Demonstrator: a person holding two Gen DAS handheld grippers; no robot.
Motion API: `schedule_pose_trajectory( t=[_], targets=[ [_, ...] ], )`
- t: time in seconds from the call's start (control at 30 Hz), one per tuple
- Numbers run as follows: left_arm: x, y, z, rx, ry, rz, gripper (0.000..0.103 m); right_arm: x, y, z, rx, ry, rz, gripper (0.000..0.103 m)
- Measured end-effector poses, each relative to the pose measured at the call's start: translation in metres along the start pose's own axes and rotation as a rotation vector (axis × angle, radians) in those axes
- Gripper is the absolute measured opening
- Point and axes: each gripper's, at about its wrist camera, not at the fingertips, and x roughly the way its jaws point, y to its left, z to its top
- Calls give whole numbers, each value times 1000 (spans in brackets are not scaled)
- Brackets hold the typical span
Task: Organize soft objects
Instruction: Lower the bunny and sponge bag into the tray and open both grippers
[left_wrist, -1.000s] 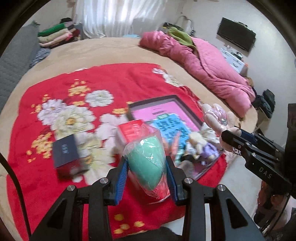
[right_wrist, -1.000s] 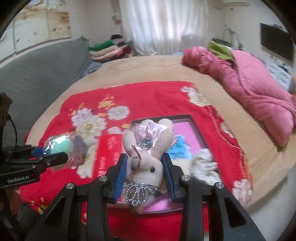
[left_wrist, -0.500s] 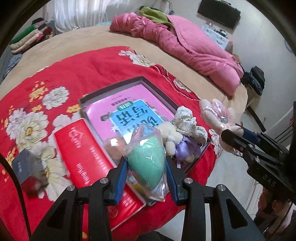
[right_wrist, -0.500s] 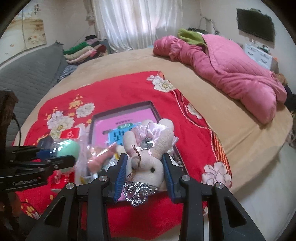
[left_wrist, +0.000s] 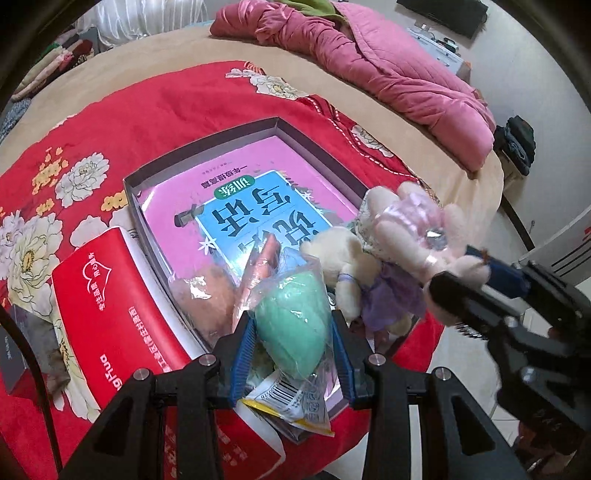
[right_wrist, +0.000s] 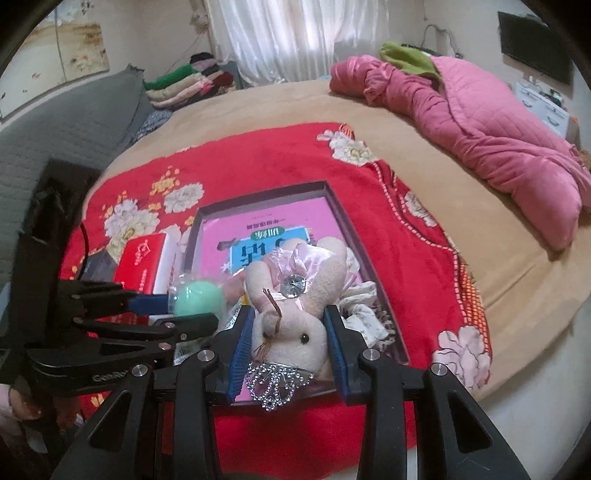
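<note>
Left wrist view: left gripper (left_wrist: 291, 354) has its fingers clamped on a green sponge (left_wrist: 291, 328) in a clear bag, held over the near end of the box (left_wrist: 207, 144)
Right wrist view: right gripper (right_wrist: 288, 350) has its fingers clamped on a plush rabbit (right_wrist: 291, 306), also over the box's near end
Change: a second ago both grippers hung short of the box, over the red blanket; they have now carried both toys across above it
Meaning: judged from this, the drop into the box is next and only the release remains
In the box: a pink book (left_wrist: 236, 210) flat on the bottom, a small cream bear (left_wrist: 343, 266) and another bagged item at the near end
Beside it: red carton (left_wrist: 110, 295) touching the box's left wall
Surface: red flowered blanket (right_wrist: 258, 162) on a tan bed (right_wrist: 424, 155)
Room: pink quilt (right_wrist: 480, 122) bunched far right, folded clothes and curtains at the back
</note>
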Motion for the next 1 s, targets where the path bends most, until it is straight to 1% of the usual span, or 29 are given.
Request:
schedule_pose_trajectory(
  t=[0.23, 0.5, 0.57, 0.7, 1.0],
  targets=[
    [7, 7, 6, -19, 5, -5, 40, 33, -3, 3, -3, 43, 1, 39],
    [11, 11, 9, -27, 10, -2, 40, 55, -7, 12, 11, 39, 8, 40],
    [12, 11, 9, -28, 12, -1, 40, 57, -7, 14, 3, 41, 5, 41],
    [13, 13, 9, -35, 14, -6, 40, 59, -3, 16, -10, 46, -2, 46],
    [14, 18, 10, -53, 18, -37, 41, 46, -7, 20, 33, 27, 11, 47]
  ],
)
